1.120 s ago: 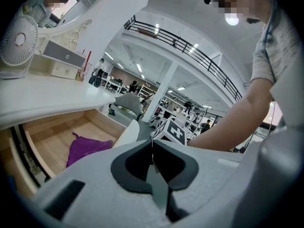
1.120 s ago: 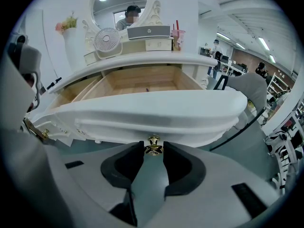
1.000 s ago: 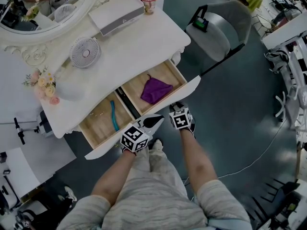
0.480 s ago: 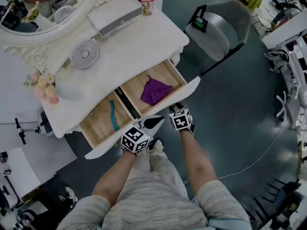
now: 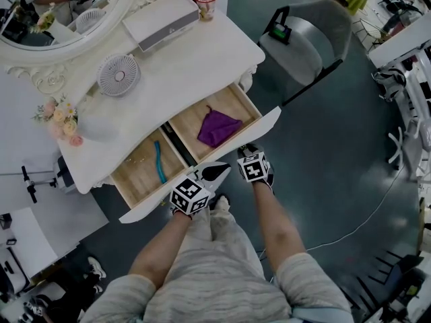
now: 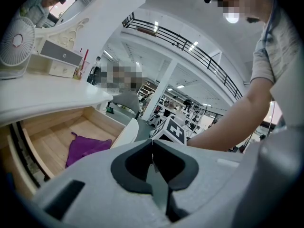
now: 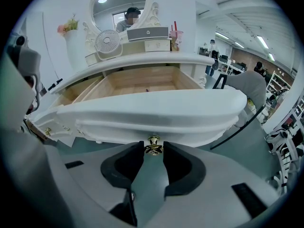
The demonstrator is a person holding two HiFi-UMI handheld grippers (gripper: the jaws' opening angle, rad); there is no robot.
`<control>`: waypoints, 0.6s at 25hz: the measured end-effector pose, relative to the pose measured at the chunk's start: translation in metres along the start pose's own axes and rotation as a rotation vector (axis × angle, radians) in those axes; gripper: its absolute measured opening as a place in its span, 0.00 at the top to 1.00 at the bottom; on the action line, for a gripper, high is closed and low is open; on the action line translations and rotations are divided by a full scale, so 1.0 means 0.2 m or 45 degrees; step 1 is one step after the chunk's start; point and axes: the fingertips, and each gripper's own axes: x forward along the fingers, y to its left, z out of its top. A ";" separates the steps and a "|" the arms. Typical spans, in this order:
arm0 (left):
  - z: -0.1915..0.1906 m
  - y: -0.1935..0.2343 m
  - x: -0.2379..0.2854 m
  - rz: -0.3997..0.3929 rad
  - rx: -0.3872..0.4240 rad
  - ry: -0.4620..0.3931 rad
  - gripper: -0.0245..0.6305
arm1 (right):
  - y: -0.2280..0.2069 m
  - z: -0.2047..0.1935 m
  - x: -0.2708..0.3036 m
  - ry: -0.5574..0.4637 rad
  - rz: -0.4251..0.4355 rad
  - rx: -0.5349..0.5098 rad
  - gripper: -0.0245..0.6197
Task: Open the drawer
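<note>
1. Right claw (image 7: 153, 149) is pinched on a small gold knob (image 7: 153, 145) at the lower middle of the right gripper view. Both dark pads press against the knob's sides.
2. That knob sits on the curved white front panel (image 7: 156, 109) of the wide wooden drawer (image 5: 232, 103). The drawer stands open, out from under the white dressing table (image 5: 192, 62), at the centre of the head view.
3. Left claw (image 6: 152, 145) has its jaws closed tip to tip with nothing between them. In the head view it is just beside the front panel, left of the right claw; whether it touches the panel cannot be told.
4. From the head view, the square-marker cubes cover both pairs of jaws, and the knob is hidden under the right one.
5. A crumpled purple cloth (image 5: 217, 128) lies in the drawer's right compartment. A slim teal object (image 5: 159, 161) lies in the left one, too thin to identify.
6. On the tabletop stand a round white fan (image 5: 119, 73) and, at the left edge, pink flowers (image 5: 60, 118). The oval mirror (image 5: 67, 19) is cut off at the upper left corner.
7. A grey chair (image 5: 303, 42) stands on the floor at the upper right.
</note>
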 end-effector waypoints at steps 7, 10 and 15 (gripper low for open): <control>0.01 0.01 -0.02 0.010 0.005 -0.003 0.94 | 0.00 0.00 0.01 0.001 -0.006 0.019 0.77; 0.01 0.01 -0.04 0.014 0.007 -0.006 0.94 | 0.00 -0.01 -0.01 -0.002 -0.014 0.036 0.77; 0.01 0.00 -0.04 0.016 0.011 -0.008 0.94 | 0.00 -0.01 -0.03 -0.007 -0.015 0.039 0.77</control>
